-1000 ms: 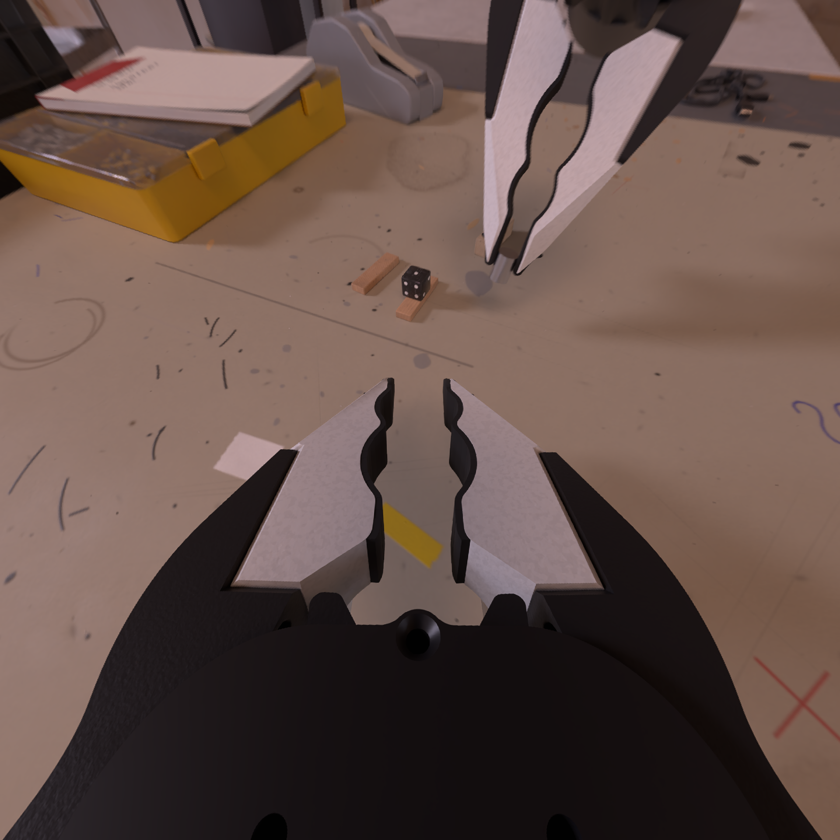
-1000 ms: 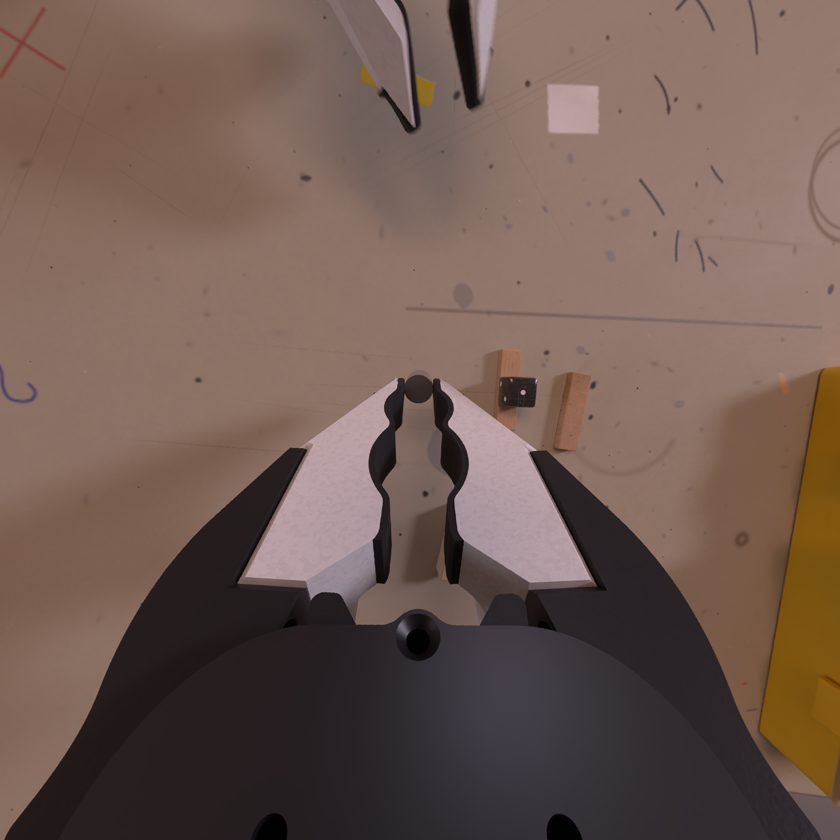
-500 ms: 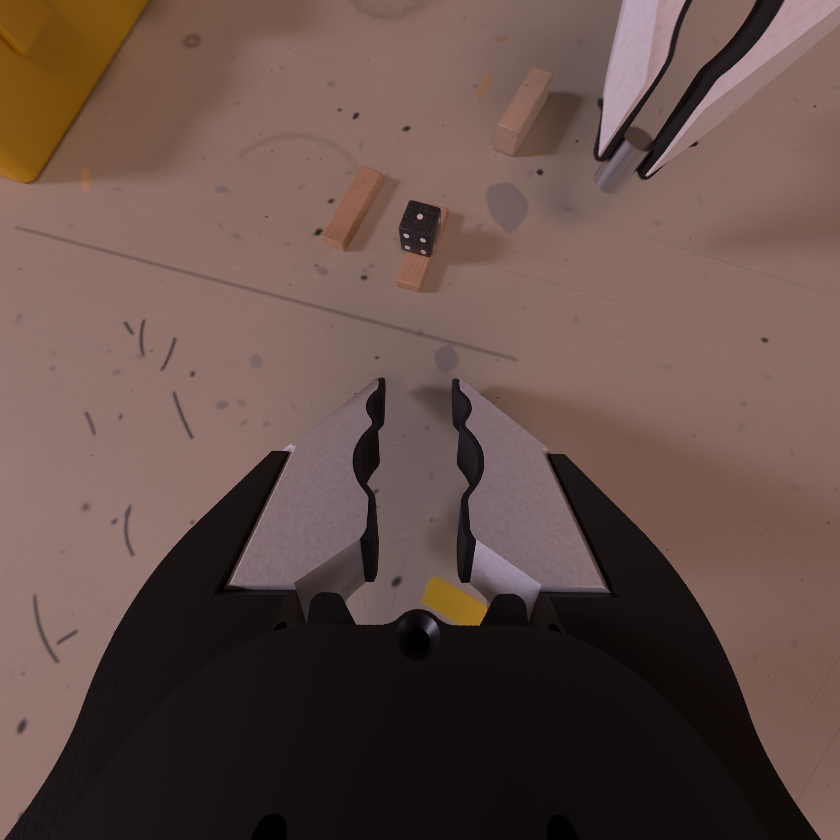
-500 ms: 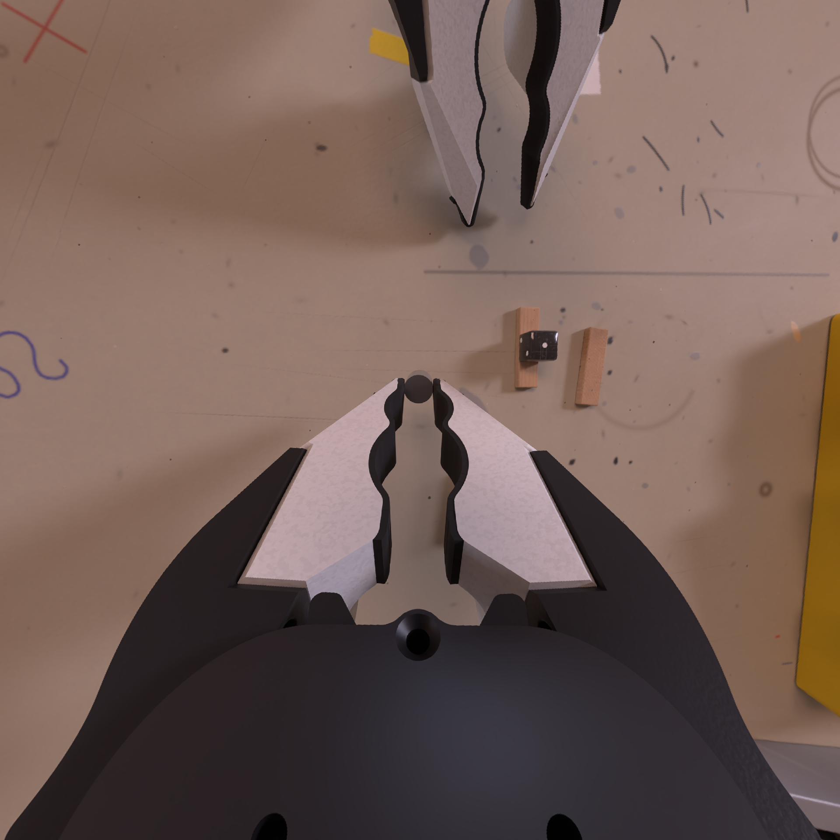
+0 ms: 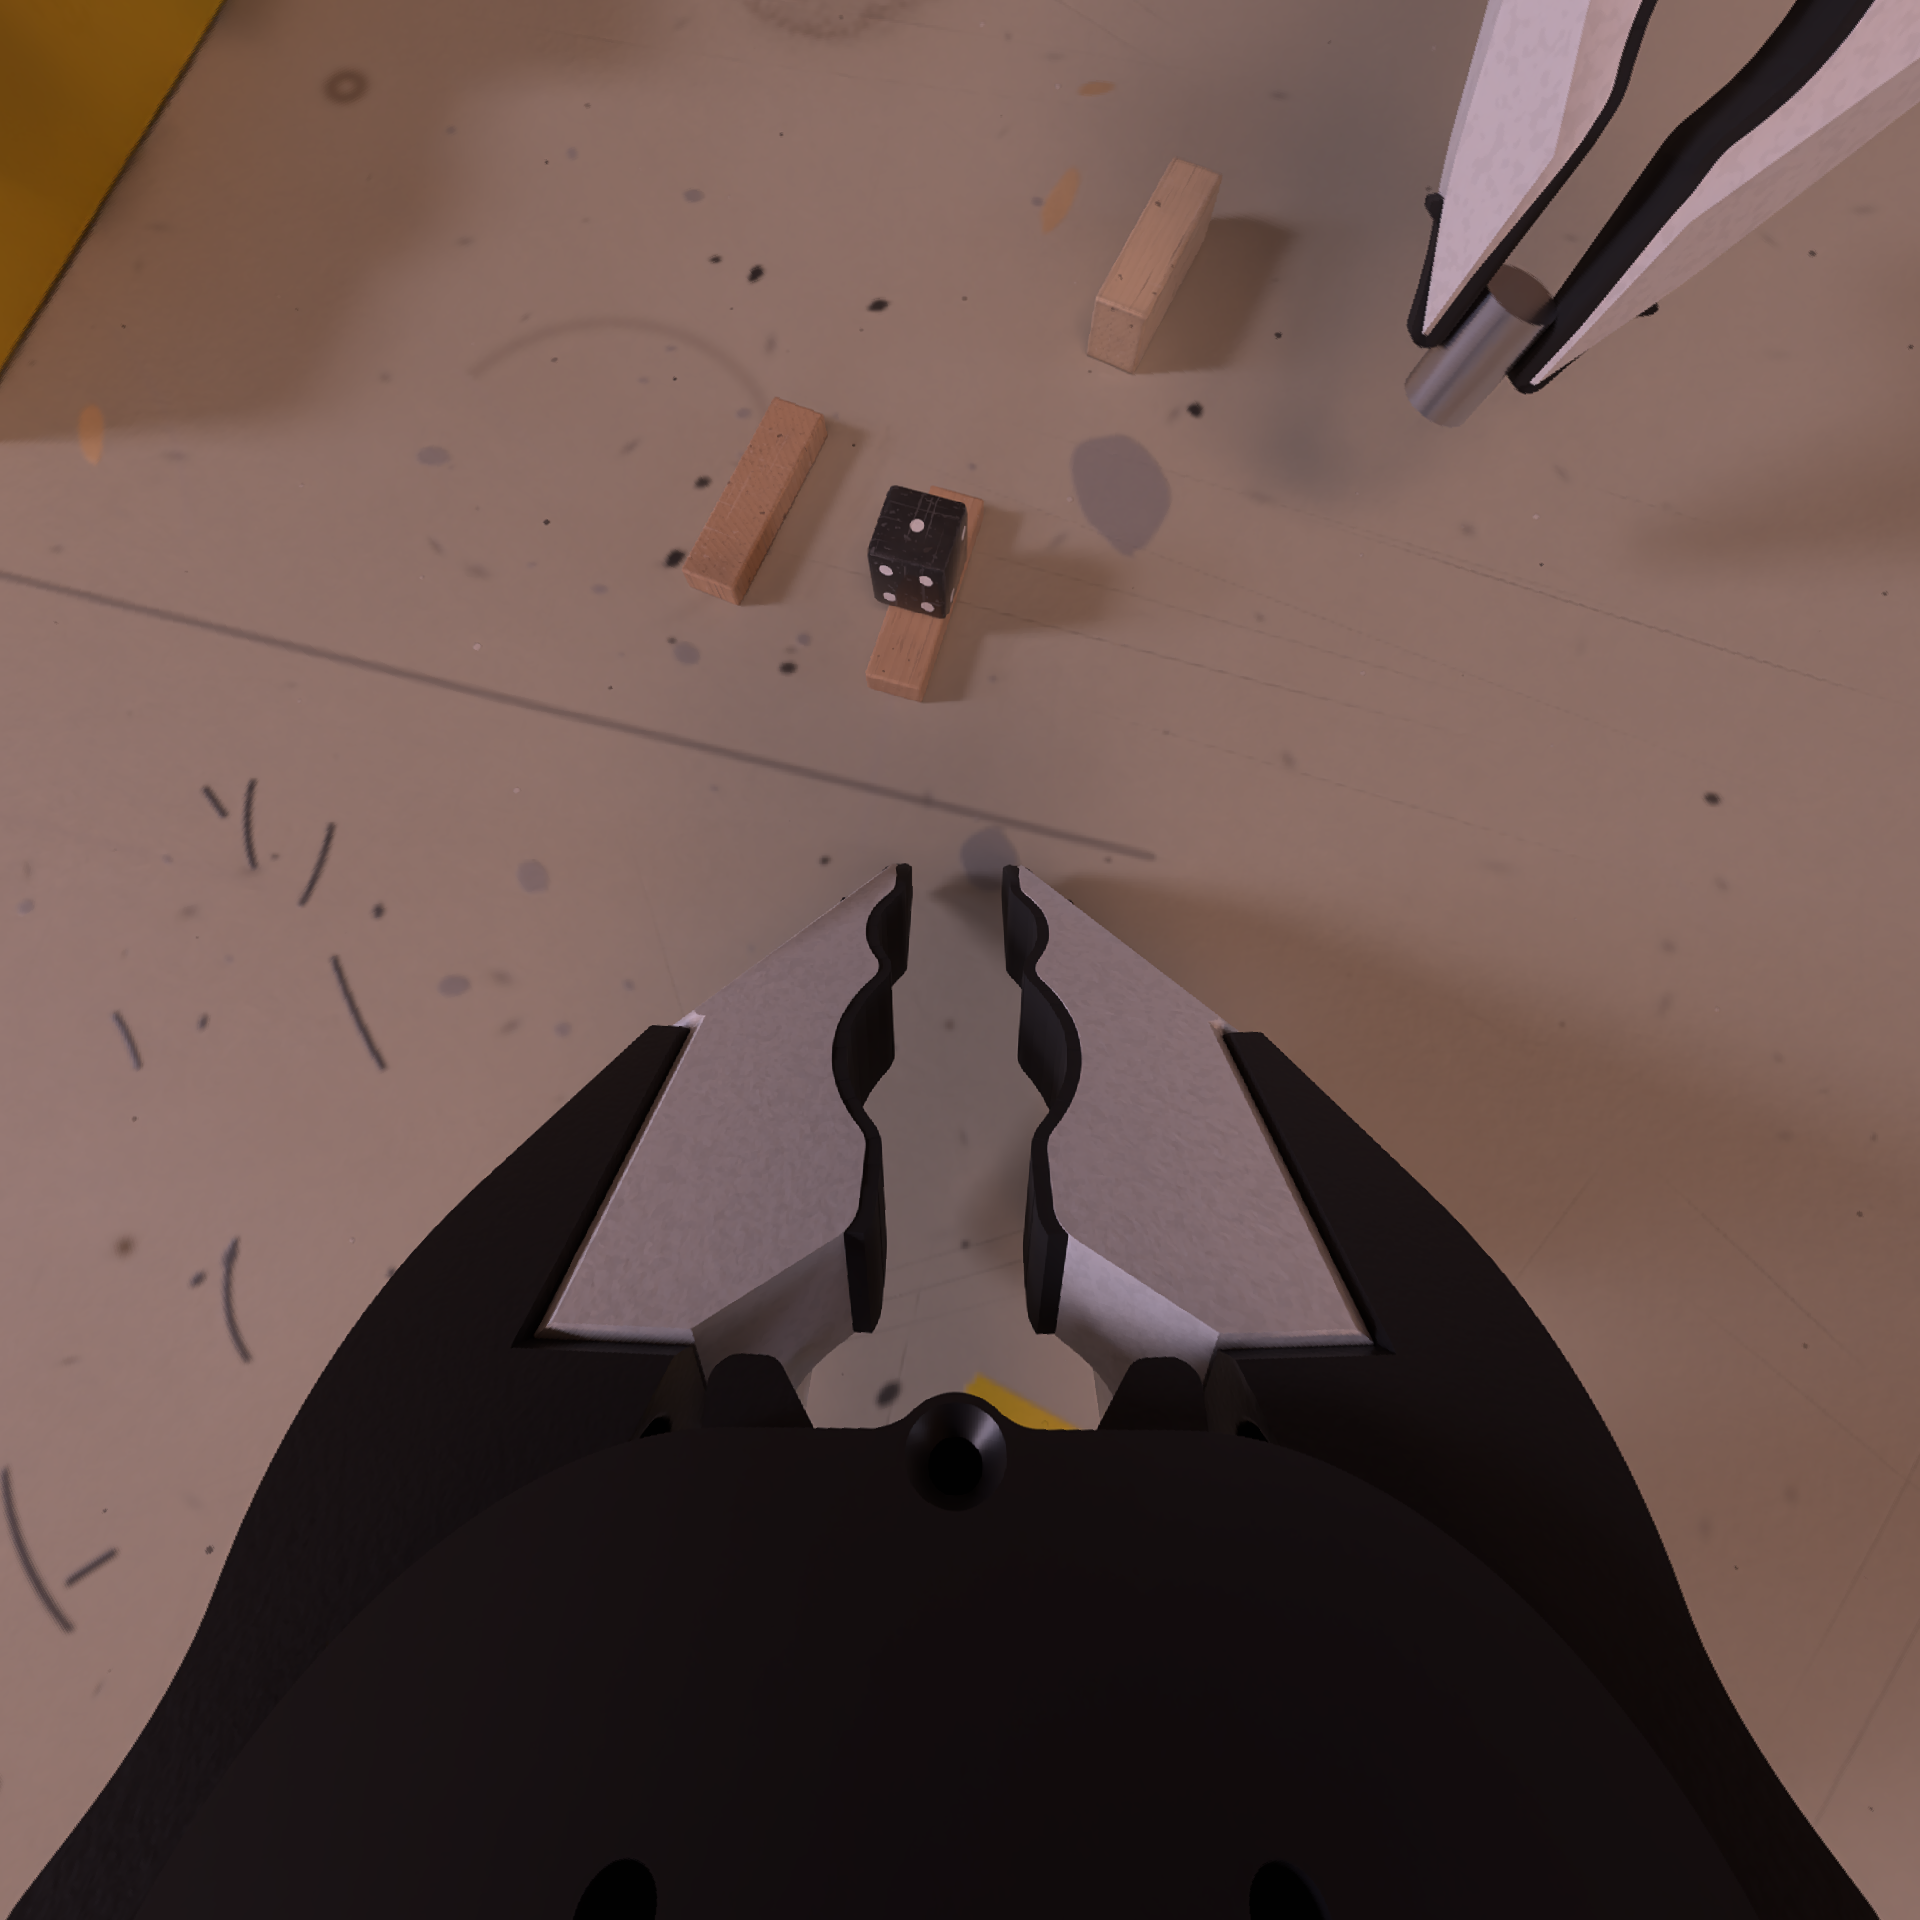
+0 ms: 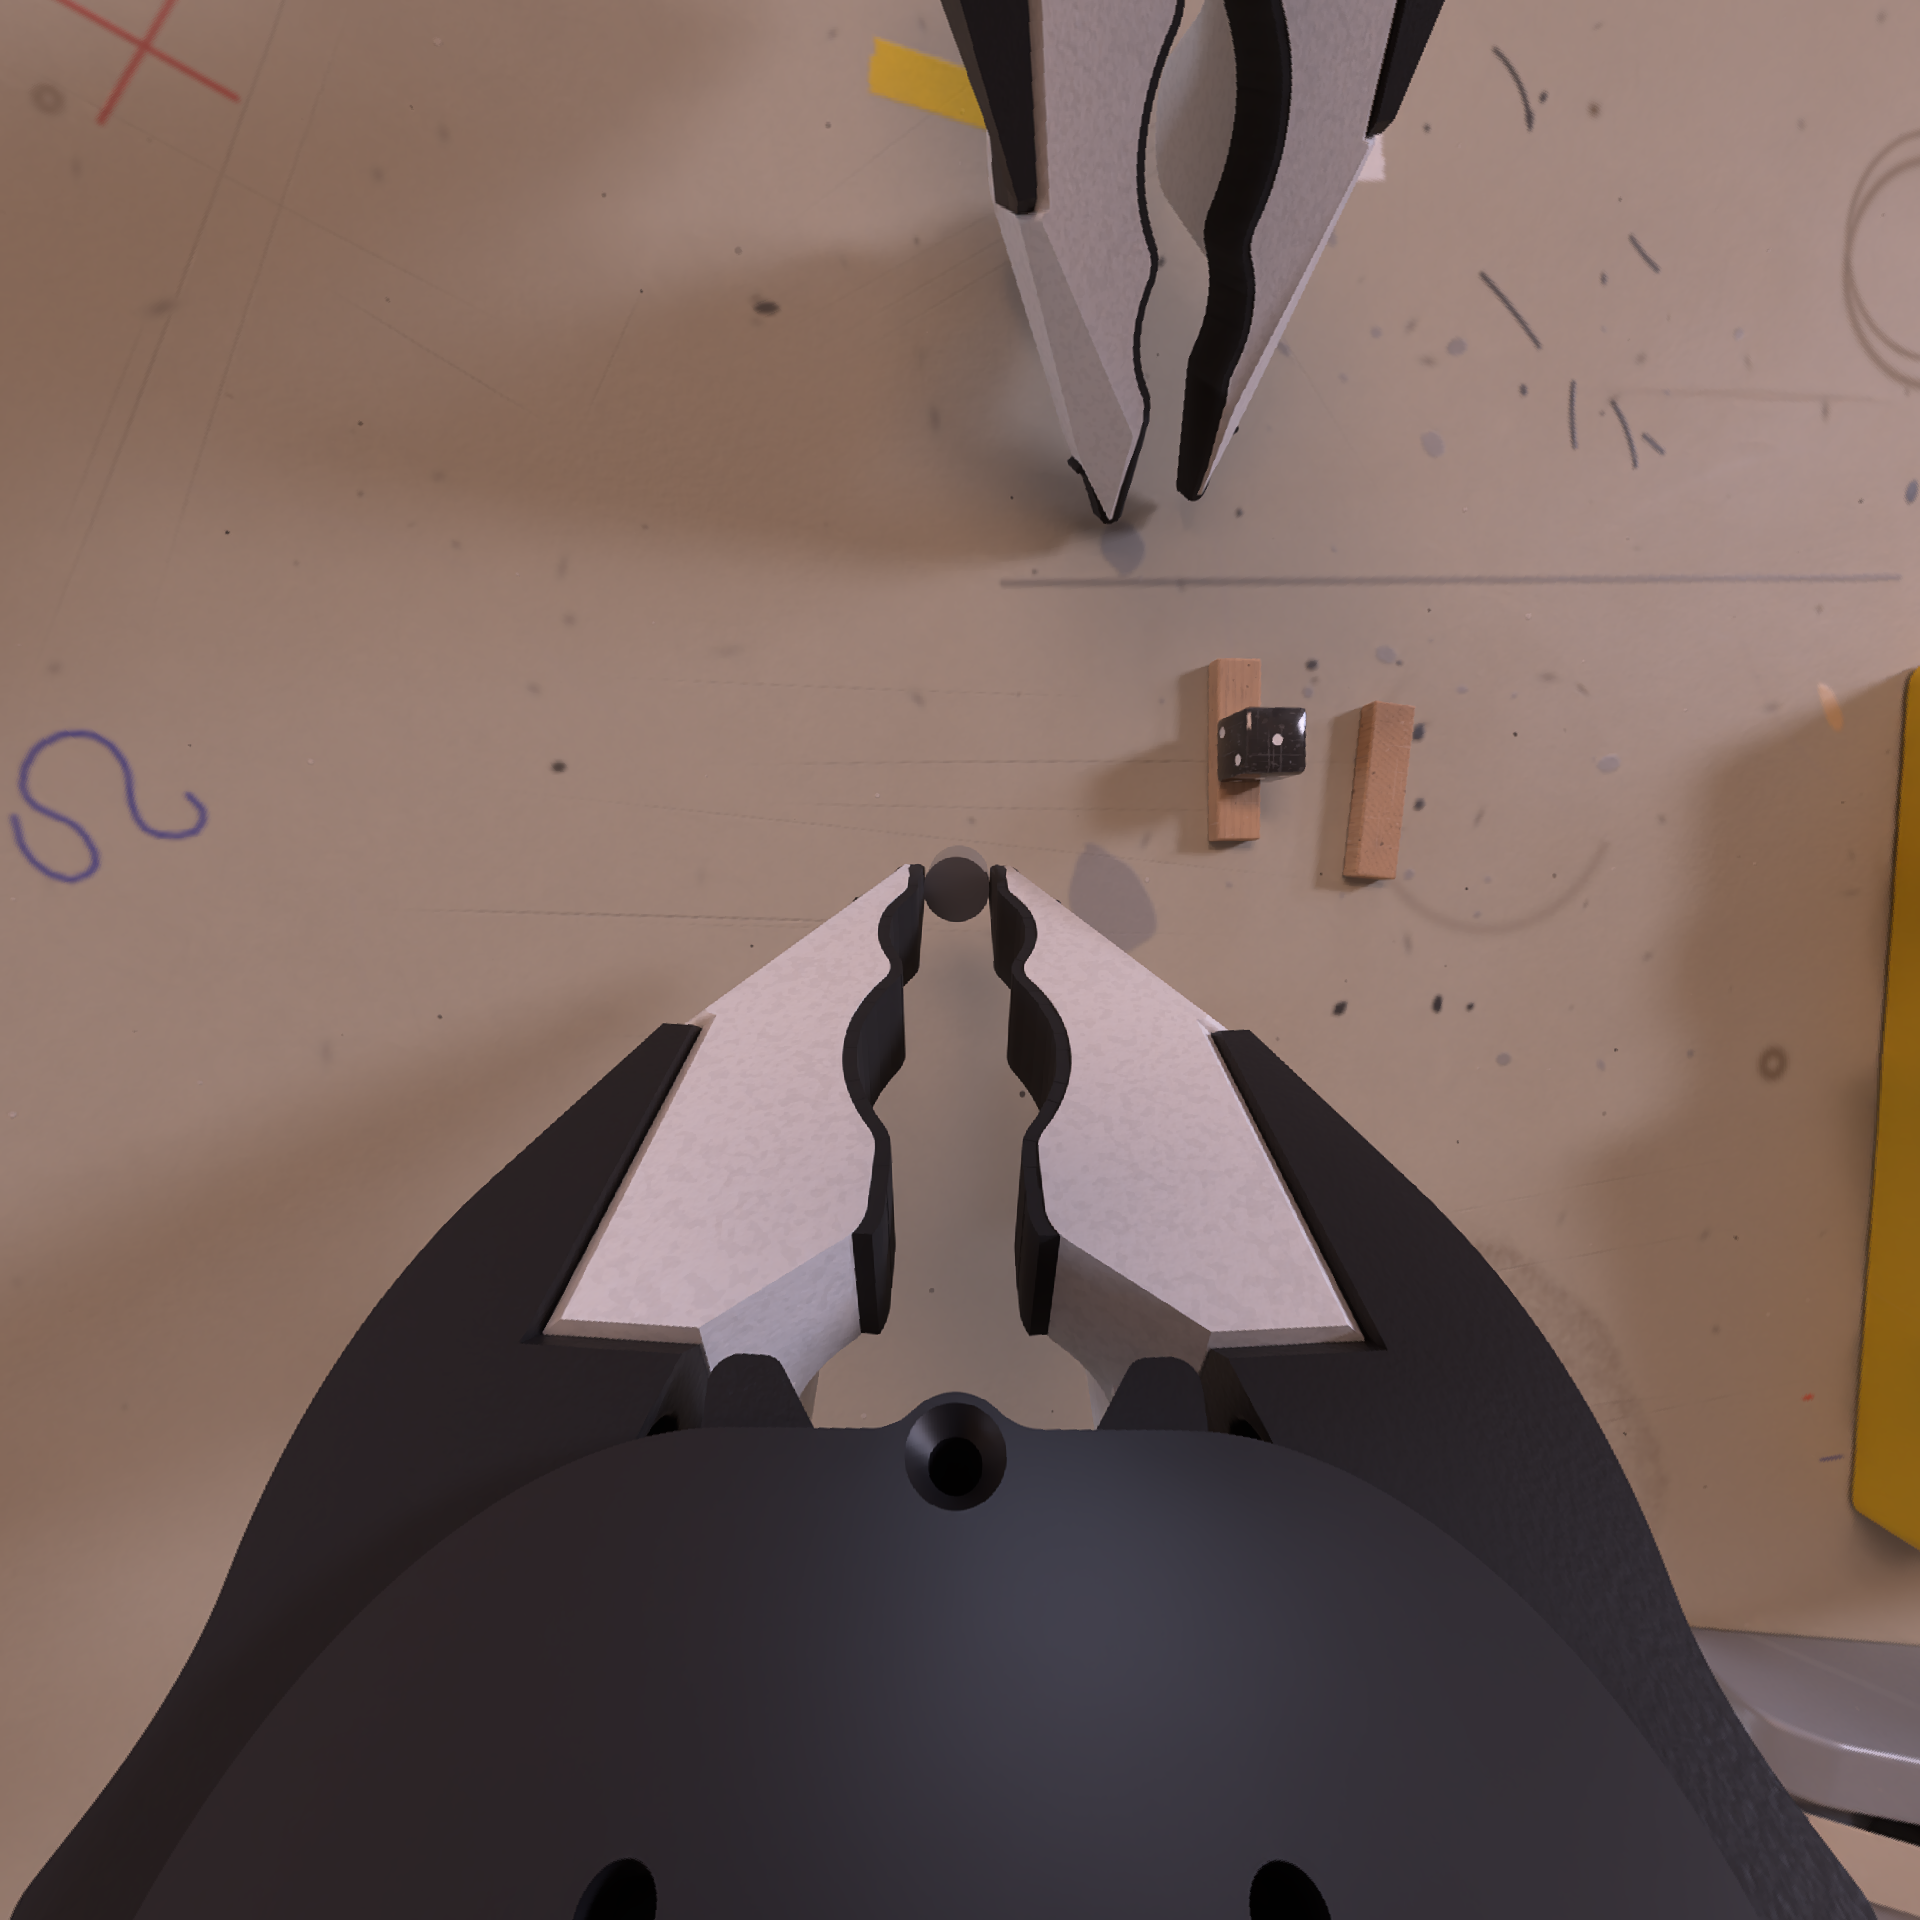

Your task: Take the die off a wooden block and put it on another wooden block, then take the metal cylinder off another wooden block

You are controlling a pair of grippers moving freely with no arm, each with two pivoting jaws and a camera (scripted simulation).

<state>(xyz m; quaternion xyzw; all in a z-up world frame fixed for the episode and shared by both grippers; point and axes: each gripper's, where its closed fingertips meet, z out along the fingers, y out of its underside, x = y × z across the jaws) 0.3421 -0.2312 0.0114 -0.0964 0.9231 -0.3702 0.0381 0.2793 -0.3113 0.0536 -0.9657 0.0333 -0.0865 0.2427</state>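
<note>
A black die sits on a small wooden block; it also shows in the right wrist view on its block. A second bare block lies just left of it, and a third, paler block lies farther back. My right gripper is shut on the metal cylinder and holds it above the table, right of the pale block. My left gripper is open and empty, low over the table short of the die.
A yellow box stands along the right edge of the right wrist view, with a grey object below it. A yellow tape strip and a red cross mark the beige table.
My left gripper has moved forward and down toward the die and blocks. My right gripper has carried the cylinder away from the pale block, to the right and up.
</note>
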